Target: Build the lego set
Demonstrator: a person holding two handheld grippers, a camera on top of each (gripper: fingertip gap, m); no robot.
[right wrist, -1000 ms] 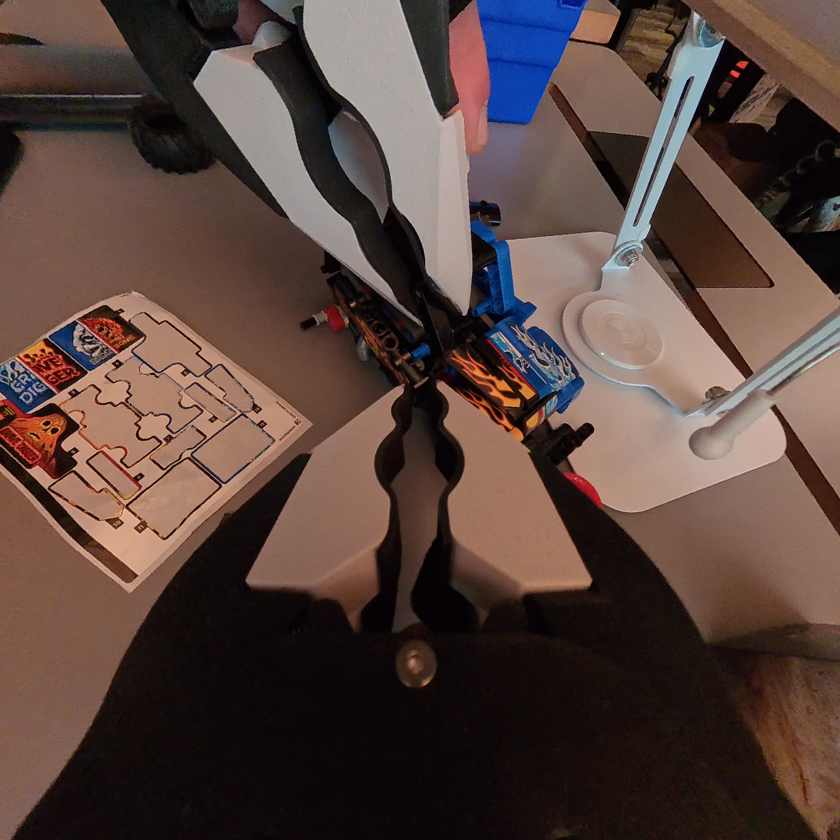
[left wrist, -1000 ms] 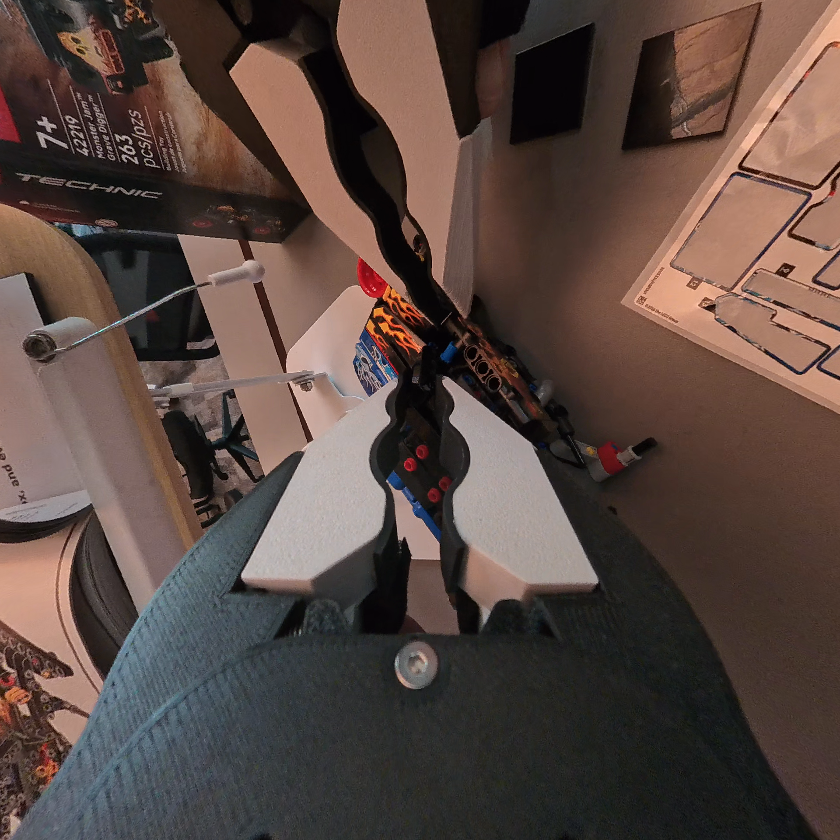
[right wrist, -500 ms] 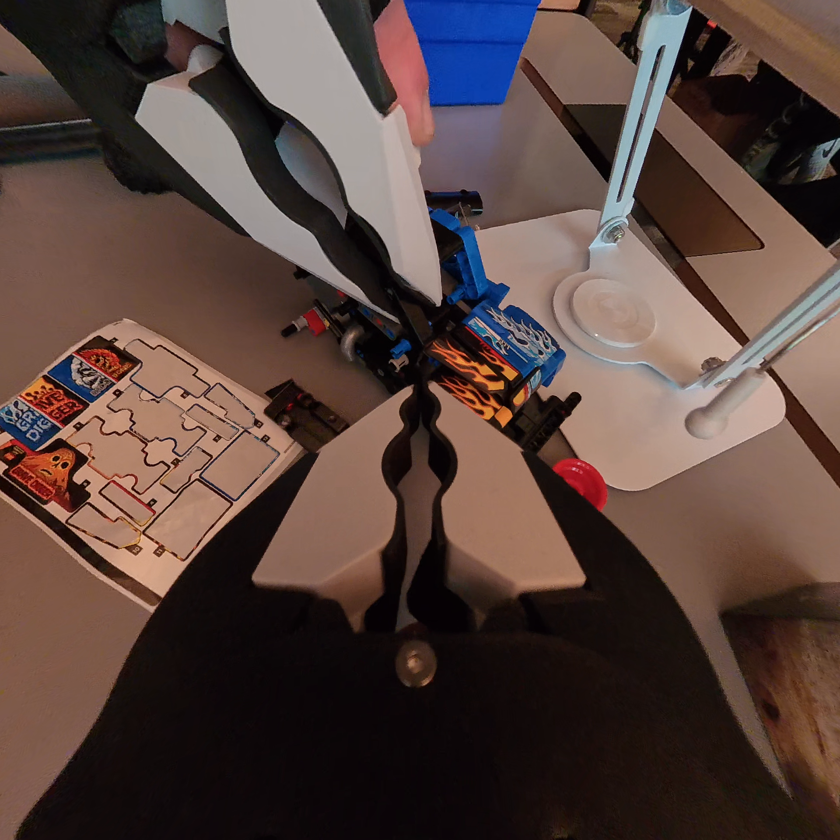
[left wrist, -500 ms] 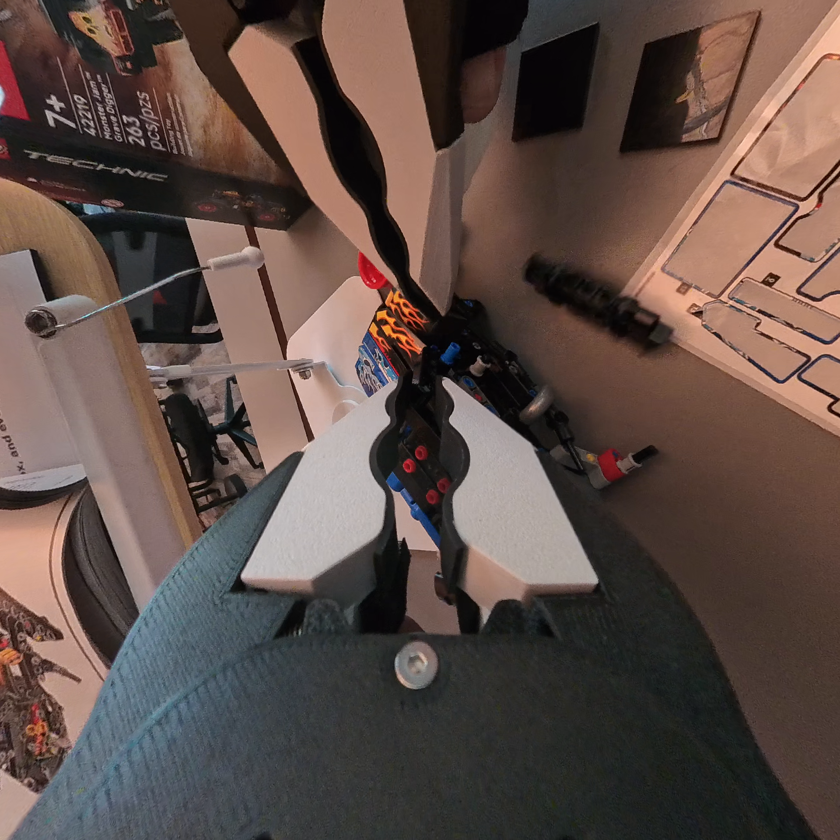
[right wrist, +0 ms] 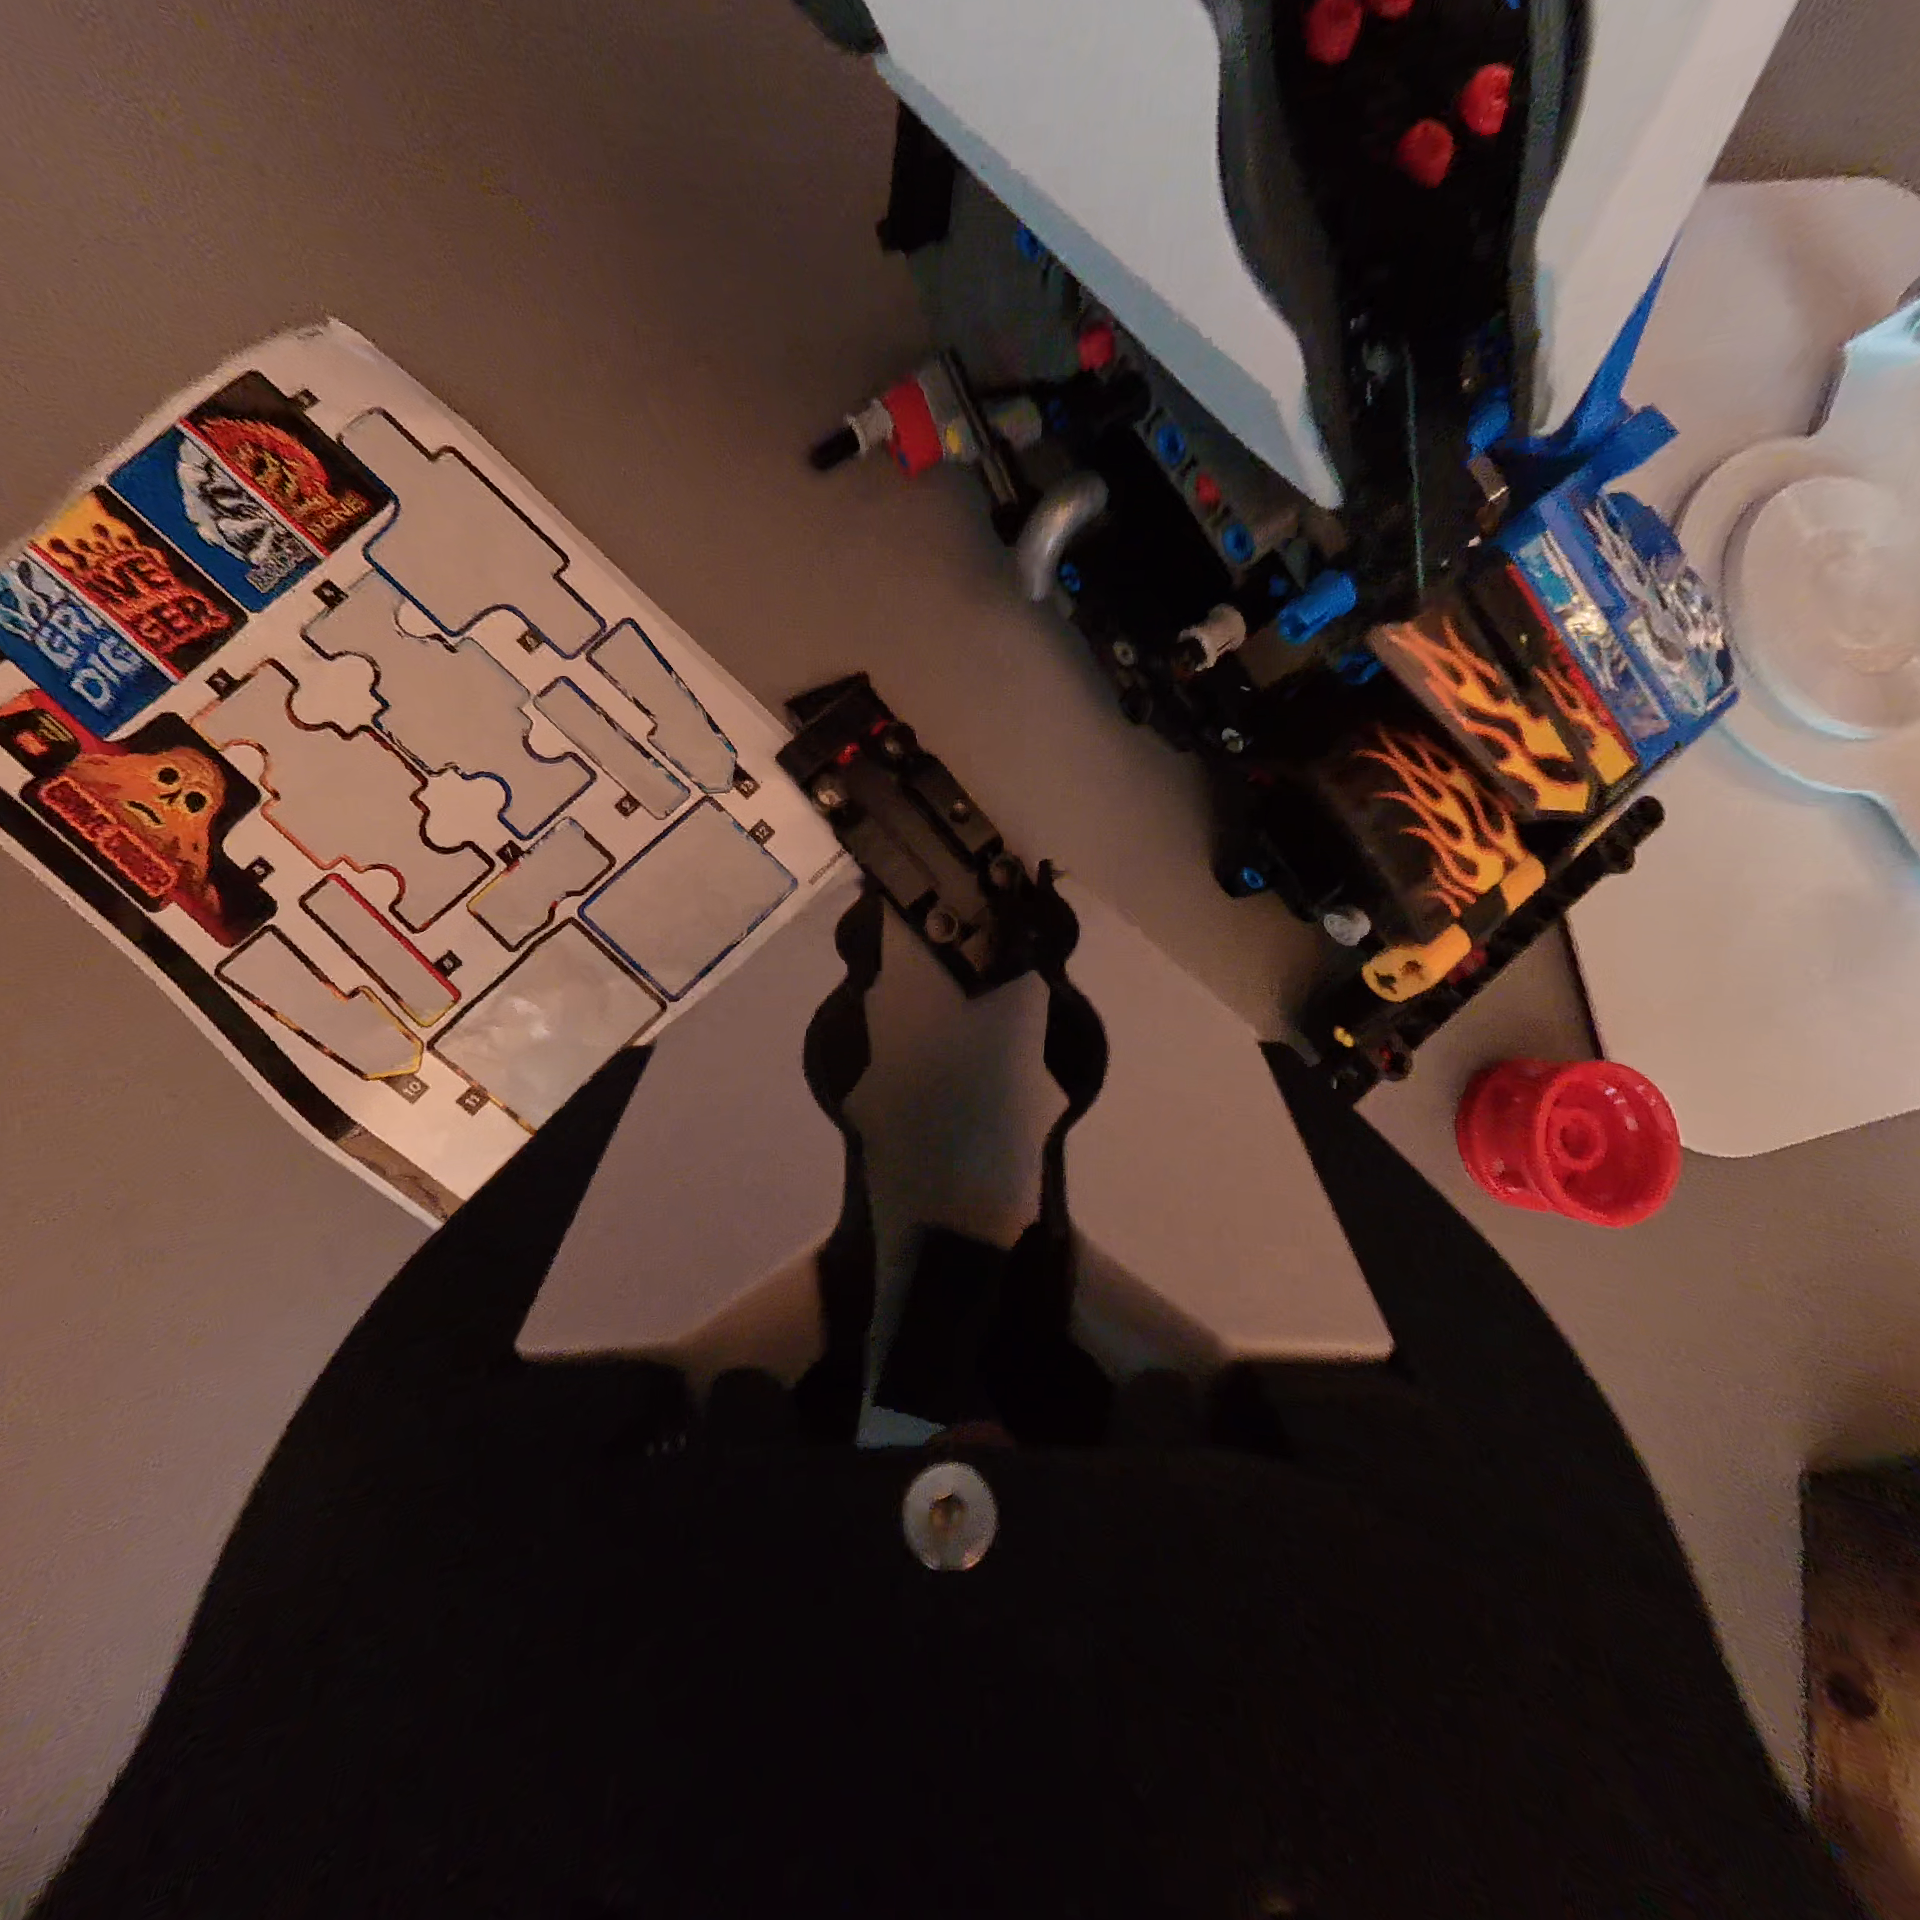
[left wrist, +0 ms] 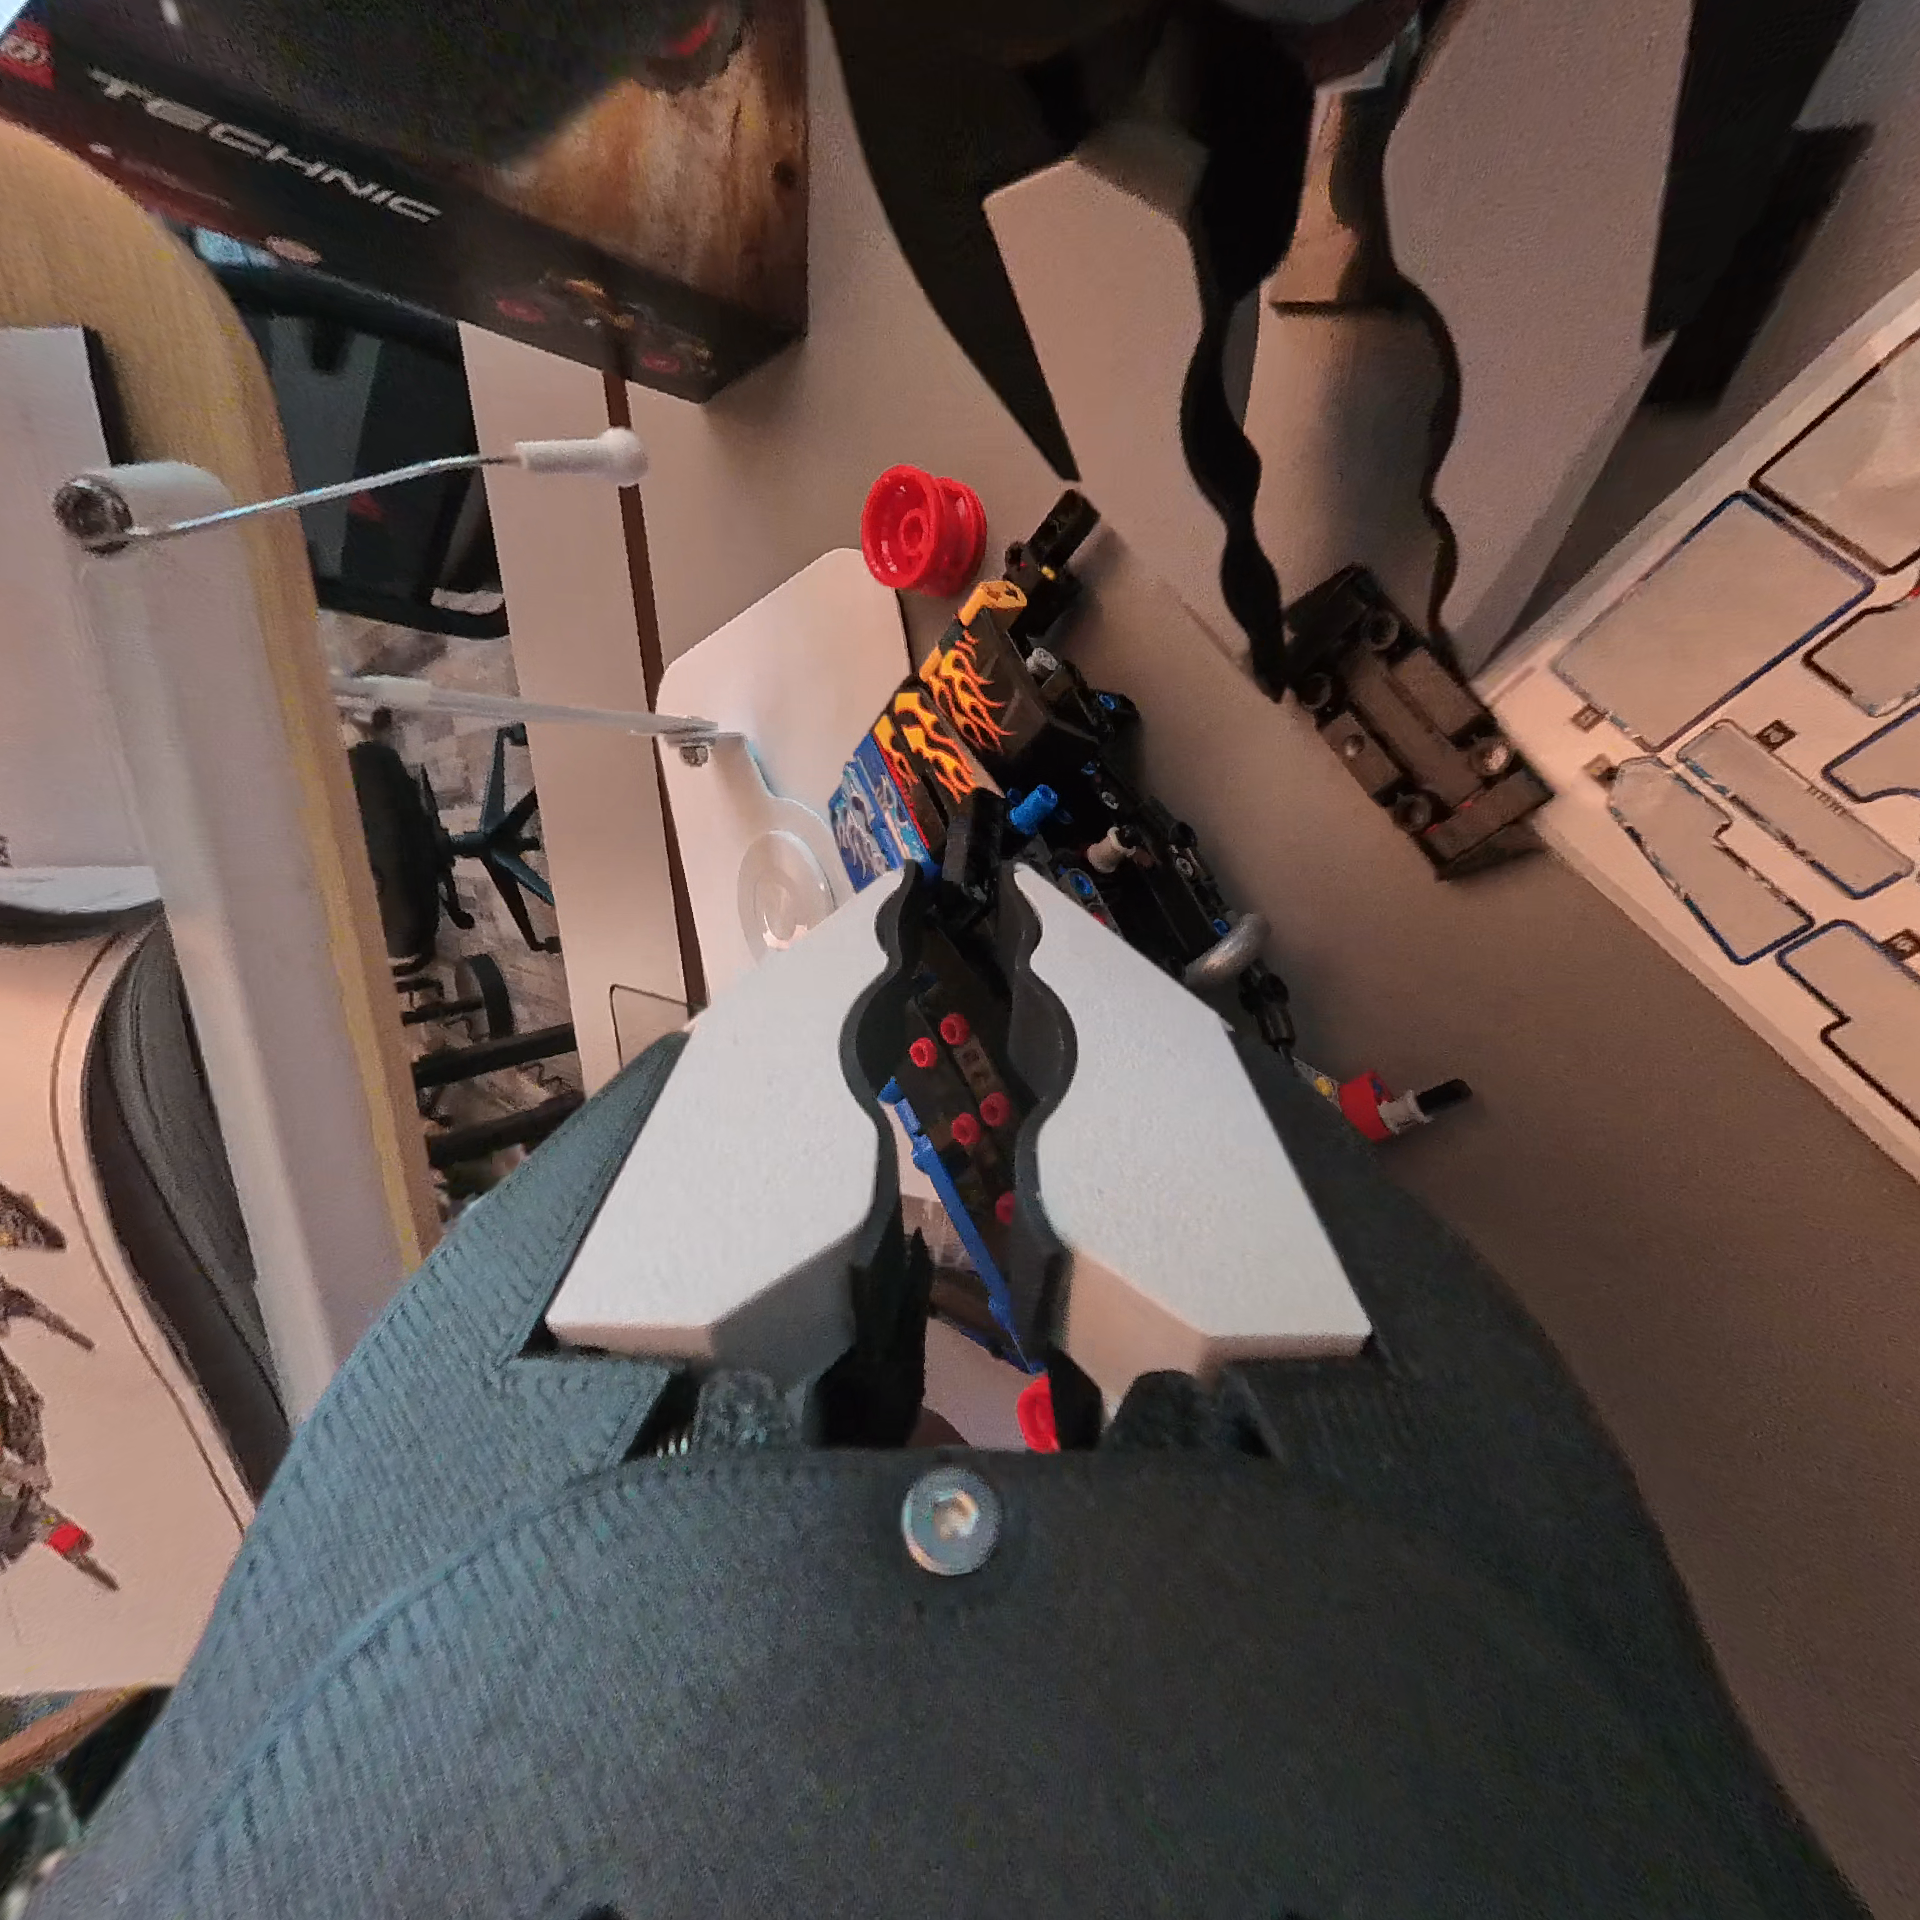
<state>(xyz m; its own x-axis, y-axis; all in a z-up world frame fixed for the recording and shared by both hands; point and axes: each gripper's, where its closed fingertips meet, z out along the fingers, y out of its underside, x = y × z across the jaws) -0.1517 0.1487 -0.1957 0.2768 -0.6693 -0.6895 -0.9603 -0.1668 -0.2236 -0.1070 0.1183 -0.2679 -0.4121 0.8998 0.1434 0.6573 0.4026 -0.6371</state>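
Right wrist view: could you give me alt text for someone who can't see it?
An open black gripper reaches toward a small black brick assembly on a grey table, between a sticker sheet and a flame-decorated lego truck.

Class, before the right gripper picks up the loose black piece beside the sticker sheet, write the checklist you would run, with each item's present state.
1. Right gripper open: ok, its jaws stand apart.
2. Black piece lined up between the fingertips: ok, its near end sits there.
3. Black piece free of the sticker sheet: cannot tell, it lies at the sheet's edge.
4. Left gripper holding the truck model: ok, shut on it.
5. Red wheel hub clear of the approach: ok, off to the side.
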